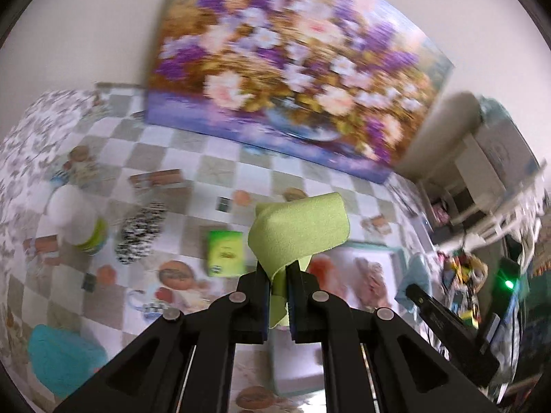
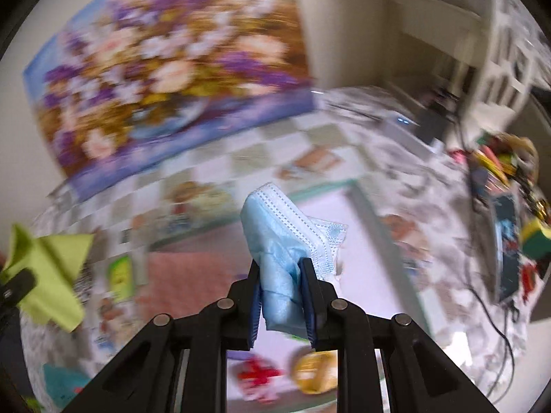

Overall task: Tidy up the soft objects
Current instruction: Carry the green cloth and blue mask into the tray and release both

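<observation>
My left gripper (image 1: pixel 279 272) is shut on a lime green cloth (image 1: pixel 298 232) and holds it up above the table. The same cloth shows at the left edge of the right wrist view (image 2: pixel 51 275). My right gripper (image 2: pixel 280 268) is shut on a folded light blue face mask (image 2: pixel 286 237), held over a white tray with a teal rim (image 2: pixel 361 206). A pink cloth (image 2: pixel 193 275) lies in the tray. A black-and-white patterned soft item (image 1: pixel 139 232) and a teal cloth (image 1: pixel 62 358) lie on the checkered tablecloth (image 1: pixel 193 158).
A flower painting (image 1: pixel 286 69) leans on the wall behind the table. A green box (image 1: pixel 225 253) and a white-and-green container (image 1: pixel 77 222) stand on the table. Cables and colourful clutter (image 2: pixel 506 172) sit at the right. Both views are blurred.
</observation>
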Tool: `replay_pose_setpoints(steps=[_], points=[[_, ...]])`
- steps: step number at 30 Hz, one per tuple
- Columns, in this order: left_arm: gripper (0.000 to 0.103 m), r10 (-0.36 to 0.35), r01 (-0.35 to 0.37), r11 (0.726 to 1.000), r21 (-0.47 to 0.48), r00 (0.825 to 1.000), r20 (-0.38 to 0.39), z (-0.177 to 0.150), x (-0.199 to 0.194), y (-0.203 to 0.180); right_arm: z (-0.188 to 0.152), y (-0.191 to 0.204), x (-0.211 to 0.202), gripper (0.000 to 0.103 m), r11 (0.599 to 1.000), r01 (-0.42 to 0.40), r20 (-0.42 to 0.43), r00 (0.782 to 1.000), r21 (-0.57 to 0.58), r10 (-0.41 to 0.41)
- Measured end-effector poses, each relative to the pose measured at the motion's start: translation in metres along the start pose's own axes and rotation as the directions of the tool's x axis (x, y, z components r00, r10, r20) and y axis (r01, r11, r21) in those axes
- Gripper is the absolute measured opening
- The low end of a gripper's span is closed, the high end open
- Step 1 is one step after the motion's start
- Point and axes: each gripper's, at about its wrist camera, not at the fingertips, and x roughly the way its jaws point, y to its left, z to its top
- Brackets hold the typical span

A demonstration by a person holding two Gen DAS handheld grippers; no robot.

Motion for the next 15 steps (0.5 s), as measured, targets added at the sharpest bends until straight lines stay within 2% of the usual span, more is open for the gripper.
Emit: replay_pose_setpoints(steps=[2,8,11,15], points=[[0.008,-0.026,0.027,0.999,0.043,0.999,-0.019,-0.006,0.007,-0.020,0.001,-0.021,0.010,0.022,0.999,0.031,-0.025,0.999,0.042,-0.030],[0.008,-0.103,0.118,0.985,0.125,0.988,-0.117,-0.027,0.043,-0.065,-0.002,-0.054,0.038,0.022,0.993,0.050,-0.101,0.994,0.110,-0.039],[0.008,-0.111,0.136,0.980,0.147,0.980,-0.168,-0.037,0.064,-0.077,-0.004,-0.060,0.049,0.024,0.992,0.054,-0.118,0.992,0.117,-0.040],[0.008,-0.067,0.107,0.978,0.182,0.975,-0.212,-0.051,0.096,-0.084,-0.009,-0.063,0.063,0.025,0.990,0.056,-0.154,0.987,0.129,-0.035]])
